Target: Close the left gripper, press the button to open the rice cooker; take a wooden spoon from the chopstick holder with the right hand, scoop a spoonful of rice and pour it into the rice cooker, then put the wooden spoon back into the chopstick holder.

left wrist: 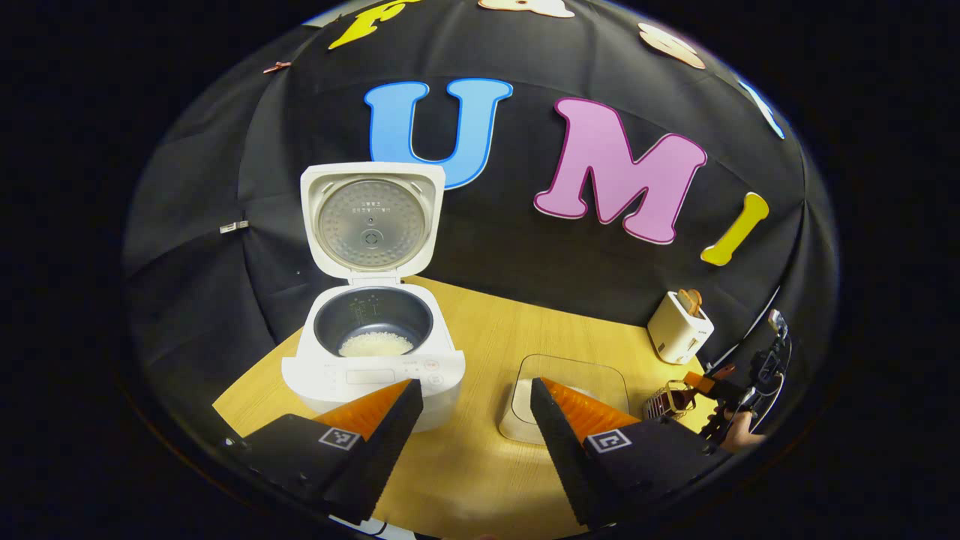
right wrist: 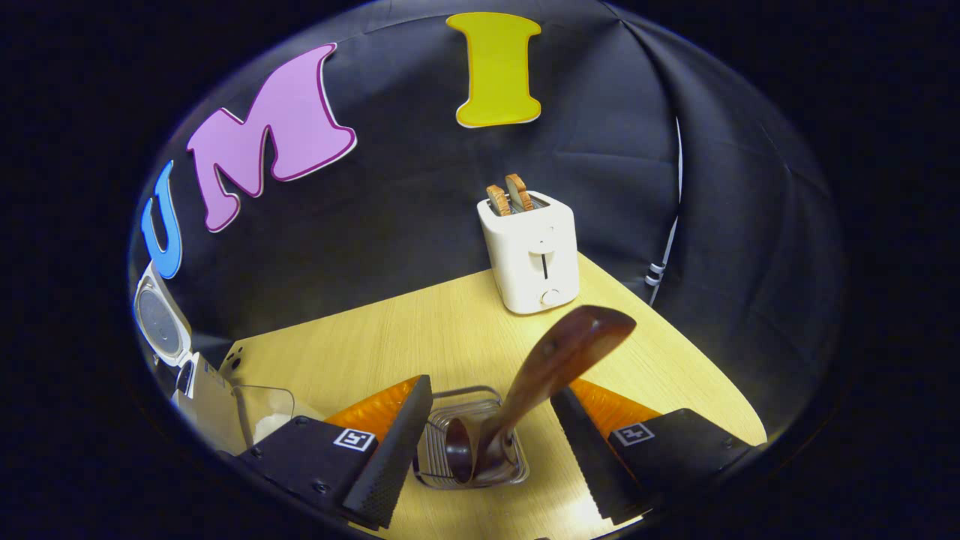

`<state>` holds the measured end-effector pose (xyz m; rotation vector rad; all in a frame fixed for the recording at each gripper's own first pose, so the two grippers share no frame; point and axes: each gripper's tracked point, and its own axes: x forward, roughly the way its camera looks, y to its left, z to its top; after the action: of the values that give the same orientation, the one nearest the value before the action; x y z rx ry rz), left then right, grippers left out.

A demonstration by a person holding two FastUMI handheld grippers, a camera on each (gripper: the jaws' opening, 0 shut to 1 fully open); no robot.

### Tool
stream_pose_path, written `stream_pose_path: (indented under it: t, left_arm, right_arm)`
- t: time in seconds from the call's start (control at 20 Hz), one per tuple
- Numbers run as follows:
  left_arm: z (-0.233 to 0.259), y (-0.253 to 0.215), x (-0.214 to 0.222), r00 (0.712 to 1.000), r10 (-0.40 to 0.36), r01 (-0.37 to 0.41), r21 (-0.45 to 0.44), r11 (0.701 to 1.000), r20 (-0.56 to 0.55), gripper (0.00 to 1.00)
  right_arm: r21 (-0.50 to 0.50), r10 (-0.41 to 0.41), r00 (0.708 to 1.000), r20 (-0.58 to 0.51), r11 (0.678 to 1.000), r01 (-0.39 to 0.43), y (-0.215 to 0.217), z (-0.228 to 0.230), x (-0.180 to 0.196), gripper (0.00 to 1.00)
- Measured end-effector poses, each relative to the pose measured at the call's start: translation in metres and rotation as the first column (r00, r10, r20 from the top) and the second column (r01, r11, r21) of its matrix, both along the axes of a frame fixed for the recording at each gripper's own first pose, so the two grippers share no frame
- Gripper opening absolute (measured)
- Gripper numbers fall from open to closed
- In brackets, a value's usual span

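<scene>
Left gripper view: the left gripper [left wrist: 474, 409] hovers above the wooden table [left wrist: 480, 330] with its jaws spread wide and nothing between them. Ahead and to its left stands the rice cooker [left wrist: 373, 352], lid [left wrist: 371, 217] raised upright, a patch of rice [left wrist: 375, 343] lying in the dark inner pot. Between the fingertips, farther off, sits a clear container [left wrist: 571, 386] with a white heap inside. At the right edge — the toaster [left wrist: 679, 326], the wire chopstick holder [left wrist: 667, 401] and, just beside it, the right gripper [left wrist: 731, 394] with a hand behind it. Right gripper view: the right gripper [right wrist: 491, 420] stands directly over the chopstick holder [right wrist: 469, 442], jaws wide apart and touching nothing. The wooden spoon [right wrist: 544, 375] rests in the holder, bowl down, handle tilted up toward the right finger — apart from both fingers. The toaster [right wrist: 532, 251] holds two slices of toast [right wrist: 510, 196]; the open rice cooker [right wrist: 169, 337] shows at the far left.
</scene>
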<state>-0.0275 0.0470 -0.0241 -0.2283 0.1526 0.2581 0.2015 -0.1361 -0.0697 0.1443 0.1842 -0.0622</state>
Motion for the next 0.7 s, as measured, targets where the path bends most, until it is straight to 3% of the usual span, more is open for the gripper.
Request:
stream_pose_path:
  t: [0.15,0.3,0.35,0.45,0.5,0.6,0.65,0.7]
  left_arm:
    - [-0.01,-0.011,0.007,0.999,-0.035,0.037,0.032,0.999,-0.04,0.94]
    - [-0.012,-0.022,0.016,0.996,-0.066,0.069,0.044,0.997,-0.059,0.94]
    - [-0.013,-0.027,0.017,0.995,-0.076,0.078,0.048,0.996,-0.06,0.94]
    - [-0.012,-0.033,0.02,0.994,-0.092,0.095,0.057,0.994,-0.06,0.94]
    - [-0.012,-0.036,0.019,0.994,-0.096,0.1,0.059,0.993,-0.061,0.94]
    - [-0.013,-0.037,0.019,0.993,-0.101,0.104,0.061,0.993,-0.06,0.94]
    - [-0.013,-0.037,0.019,0.993,-0.101,0.104,0.061,0.993,-0.059,0.94]
    - [-0.013,-0.036,0.019,0.993,-0.101,0.105,0.06,0.993,-0.059,0.94]
  right_arm:
    - [0.119,-0.017,1.0,0.007,0.993,0.016,-0.007,0.008,0.024,0.98]
    - [0.122,-0.017,1.0,-0.016,0.992,0.019,-0.013,0.005,0.039,0.93]
    - [0.131,-0.008,1.0,-0.017,0.991,0.01,-0.011,0.006,0.04,0.73]
    - [0.132,0.004,0.999,-0.034,0.991,0.0,-0.006,0.001,0.038,0.59]
    - [0.128,0.012,0.999,-0.047,0.992,-0.006,-0.004,-0.003,0.037,0.43]
    - [0.13,0.021,0.997,-0.072,0.991,-0.011,-0.001,-0.009,0.037,0.27]
    - [0.134,0.019,0.997,-0.074,0.991,-0.009,-0.001,-0.008,0.038,0.35]
    - [0.139,0.022,0.996,-0.088,0.99,-0.009,0.001,-0.009,0.035,0.24]
